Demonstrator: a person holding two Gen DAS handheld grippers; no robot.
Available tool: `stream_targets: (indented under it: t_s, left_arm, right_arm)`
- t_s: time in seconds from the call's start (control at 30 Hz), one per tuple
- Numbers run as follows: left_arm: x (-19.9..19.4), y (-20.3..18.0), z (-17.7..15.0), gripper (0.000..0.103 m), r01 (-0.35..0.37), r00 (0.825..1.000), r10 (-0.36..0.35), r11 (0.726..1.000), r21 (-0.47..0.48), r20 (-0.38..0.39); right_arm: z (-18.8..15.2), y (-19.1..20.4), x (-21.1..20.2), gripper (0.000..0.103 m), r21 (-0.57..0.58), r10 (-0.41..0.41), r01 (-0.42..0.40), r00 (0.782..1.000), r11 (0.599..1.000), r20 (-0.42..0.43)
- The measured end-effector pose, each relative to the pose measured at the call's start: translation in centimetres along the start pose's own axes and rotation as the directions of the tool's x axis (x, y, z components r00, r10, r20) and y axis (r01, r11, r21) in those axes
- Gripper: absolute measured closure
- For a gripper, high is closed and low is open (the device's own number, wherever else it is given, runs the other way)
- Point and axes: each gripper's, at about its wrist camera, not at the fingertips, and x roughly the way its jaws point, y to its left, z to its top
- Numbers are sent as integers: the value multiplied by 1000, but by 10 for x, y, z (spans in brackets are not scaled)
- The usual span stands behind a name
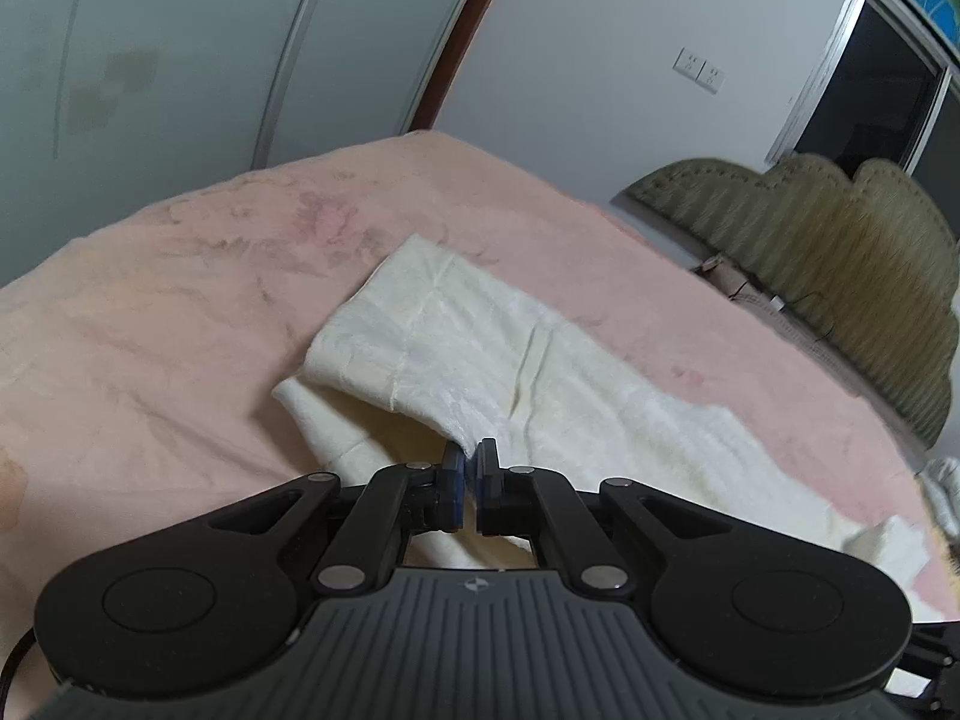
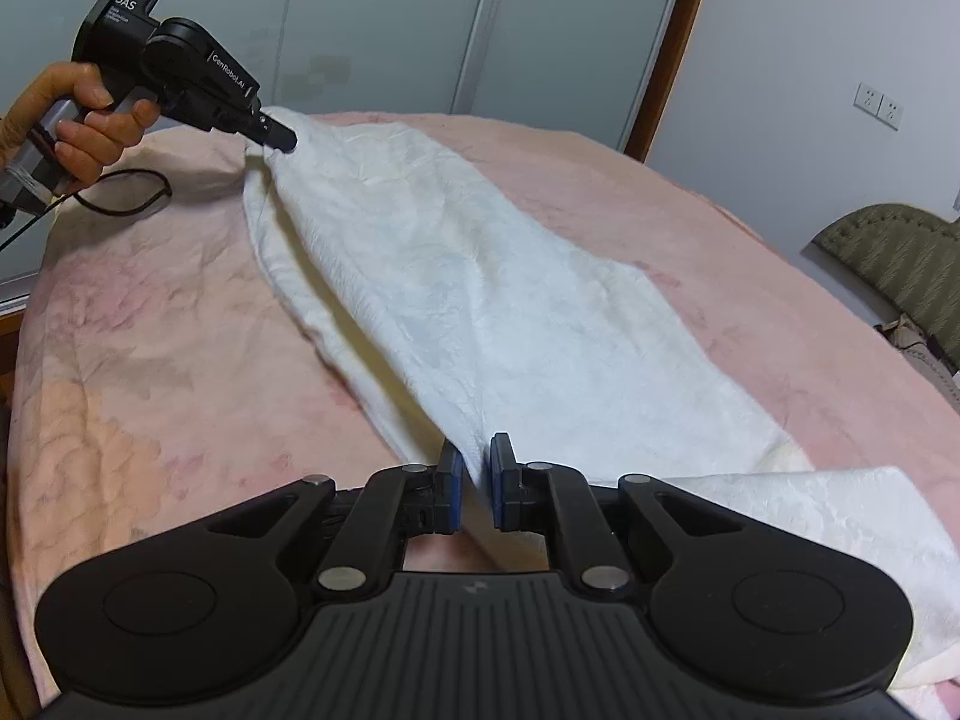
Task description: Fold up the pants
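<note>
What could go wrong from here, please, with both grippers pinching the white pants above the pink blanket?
1. The left gripper pinches only a small bunched bit of the pants; it might slip free.
2. The right gripper also clamps a thin edge, so pulling apart could tug it out.
3. Loose cloth could drag and rumple the pink blanket.

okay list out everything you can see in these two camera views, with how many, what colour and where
pants: one, white, on the bed, pinched at both ends
blanket: one, pink, covering the bed
headboard: one, olive, right of the bed
wardrobe doors: pale grey-green, behind the bed
sockets: two, white, on the wall
cable: one, black, on the blanket at left
left gripper: black, shut on pants
right gripper: black, shut on pants
hand: one, holding the left gripper
</note>
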Motion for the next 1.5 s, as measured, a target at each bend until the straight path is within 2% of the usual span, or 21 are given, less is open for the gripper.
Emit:
stream_targets:
  t_s: [0.27,0.3,0.33,0.43,0.5,0.57,0.6,0.67,0.7,0.77,0.83,0.9,1.0,1.1,1.17,1.2,1.27,1.33,1.37,1.43,1.5]
  left_arm:
    - [10,1,-6,95,-86,995,86,996,11,-45]
    - [8,-1,-5,90,-92,995,93,996,15,-46]
    - [4,-2,-5,80,-105,993,106,994,22,-44]
    - [-16,-13,-3,81,-156,988,157,986,63,-12]
    - [-33,-26,-3,81,-187,982,182,975,118,50]
    - [-45,-45,-2,81,-182,981,165,966,186,105]
    - [-47,-54,-2,81,-159,984,137,963,218,113]
    - [-41,-78,-5,80,-56,996,32,950,306,82]
    - [-36,-91,-9,77,-6,998,-16,937,348,59]
    - [-22,-123,-21,76,85,996,-91,891,446,-7]
    - [-11,-155,-36,75,184,982,-174,820,542,-70]
    - [-4,-186,-54,71,286,957,-255,732,618,-141]
    - [4,-223,-76,56,426,900,-357,605,673,-249]
    - [4,-252,-102,55,488,861,-404,486,725,-310]
    - [6,-265,-117,54,504,845,-421,421,754,-330]
    - [8,-269,-123,54,511,838,-429,394,764,-339]
    - [13,-281,-135,54,515,832,-432,365,776,-348]
    - [17,-287,-144,55,514,825,-441,328,792,-352]
    - [21,-296,-150,55,501,827,-444,306,810,-344]
    - [25,-305,-161,59,467,839,-437,270,842,-325]
    - [35,-317,-169,60,439,852,-421,253,862,-310]
  right_arm:
    - [-5,8,11,93,2,-8,8,1000,1000,-13]
    - [-5,6,11,92,16,-8,8,1000,1000,-9]
    - [-5,5,10,92,25,-13,13,1000,1000,-6]
    - [-8,9,-2,87,11,-17,17,1000,1000,-8]
    - [-12,3,-20,86,35,15,-16,1000,999,10]
    - [-20,-15,-41,86,130,43,-48,998,990,38]
    - [-28,-27,-51,86,194,29,-40,998,980,57]
    - [-46,-54,-68,86,330,-40,15,997,944,71]
    - [-58,-69,-74,86,416,-91,59,994,907,57]
    - [-87,-97,-84,86,586,-161,124,987,801,11]
    - [-116,-117,-90,86,703,-146,132,988,699,-40]
    - [-134,-130,-103,86,770,-177,114,984,628,0]
    - [-158,-166,-121,85,883,-275,60,958,465,80]
    - [-179,-213,-126,85,948,-363,12,925,318,110]
    - [-191,-240,-117,85,972,-380,-3,920,236,95]
    - [-197,-252,-110,85,981,-376,-15,922,196,89]
    - [-210,-270,-97,85,993,-362,-33,929,109,71]
    - [-221,-277,-85,85,995,-335,-90,937,40,98]
    - [-224,-278,-79,85,992,-321,-123,939,18,122]
    - [-226,-281,-70,85,991,-312,-135,941,-7,126]
    - [-226,-283,-68,85,989,-325,-146,937,-22,131]
